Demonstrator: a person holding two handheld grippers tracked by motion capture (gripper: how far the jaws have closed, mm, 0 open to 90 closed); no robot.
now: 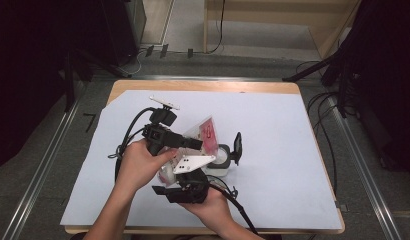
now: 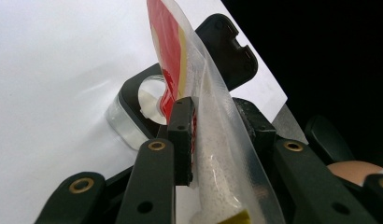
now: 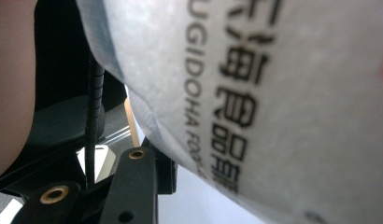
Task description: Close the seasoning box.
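A translucent plastic bag [image 1: 205, 132] with a red and yellow label hangs tilted between both grippers. My left gripper [image 1: 198, 144] is shut on its upper part; in the left gripper view the pads [image 2: 182, 135] pinch the bag [image 2: 217, 154]. The bag's tip points into a small clear container [image 1: 222, 156] with a black rim and an open, upright black lid [image 1: 237, 145]. My right gripper [image 1: 175, 177] sits below at the bag's lower end. In the right gripper view the printed bag [image 3: 255, 93] lies against the left finger [image 3: 133, 182] and hides the other jaw.
A white sheet [image 1: 283, 150] covers the wooden table [image 1: 203, 86], with bare sheet right of and behind the container. Cables trail from both grippers toward the near edge. Dark stands and floor cables [image 1: 323, 115] surround the table.
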